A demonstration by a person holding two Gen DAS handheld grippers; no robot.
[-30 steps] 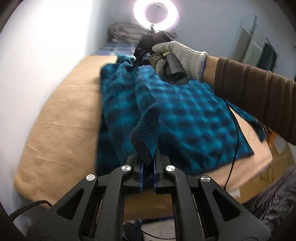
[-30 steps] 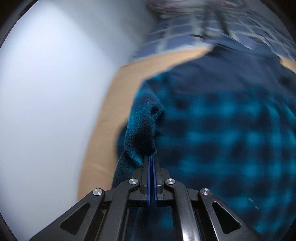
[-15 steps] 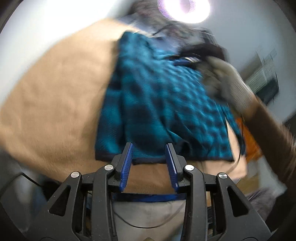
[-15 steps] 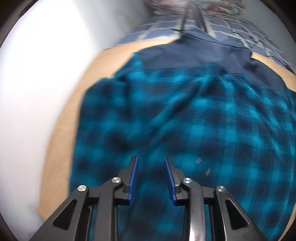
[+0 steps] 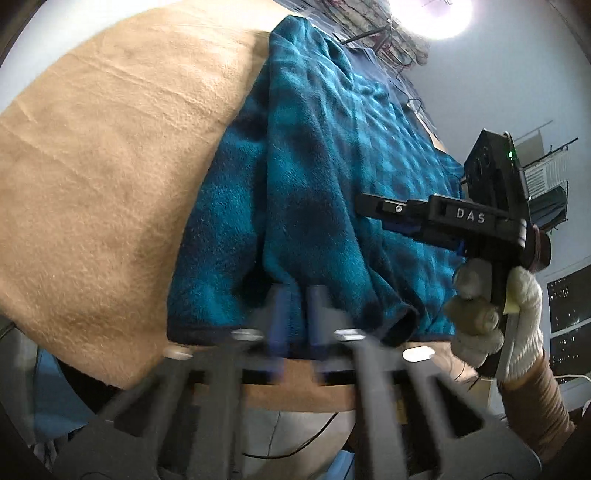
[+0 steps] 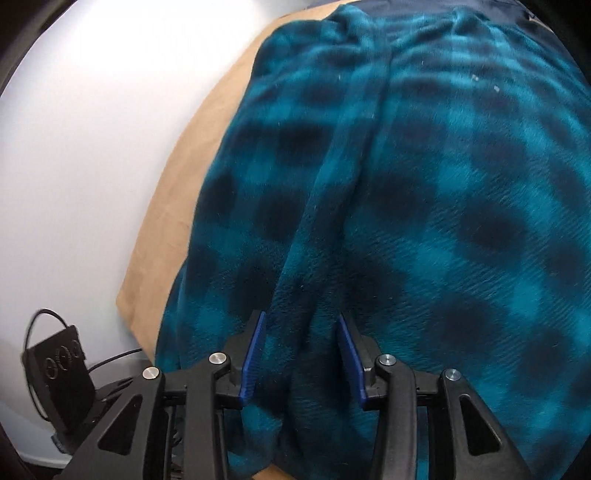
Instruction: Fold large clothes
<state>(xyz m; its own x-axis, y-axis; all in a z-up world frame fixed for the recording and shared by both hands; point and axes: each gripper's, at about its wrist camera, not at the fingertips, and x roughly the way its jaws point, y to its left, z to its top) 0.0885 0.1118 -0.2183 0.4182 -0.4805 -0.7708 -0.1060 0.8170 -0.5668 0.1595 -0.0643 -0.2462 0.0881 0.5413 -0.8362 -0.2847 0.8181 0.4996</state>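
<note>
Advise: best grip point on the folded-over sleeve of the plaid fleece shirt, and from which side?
Take the sleeve at its cuff, which overhangs the shirt's near hem: a free, raised edge. Come from the near table edge, fingers along the sleeve. The right gripper already straddles that ridge, open.

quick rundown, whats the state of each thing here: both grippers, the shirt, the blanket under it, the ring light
left gripper: motion-blurred at the shirt's near hem, jaws slightly apart, holding nothing
right gripper: open, jaws either side of a raised ridge of fabric, not clamped
plaid shirt: spread on the blanket, one side folded over the body, sleeve lying along it
tan blanket: laid flat, lightly creased
ring light: on
</note>
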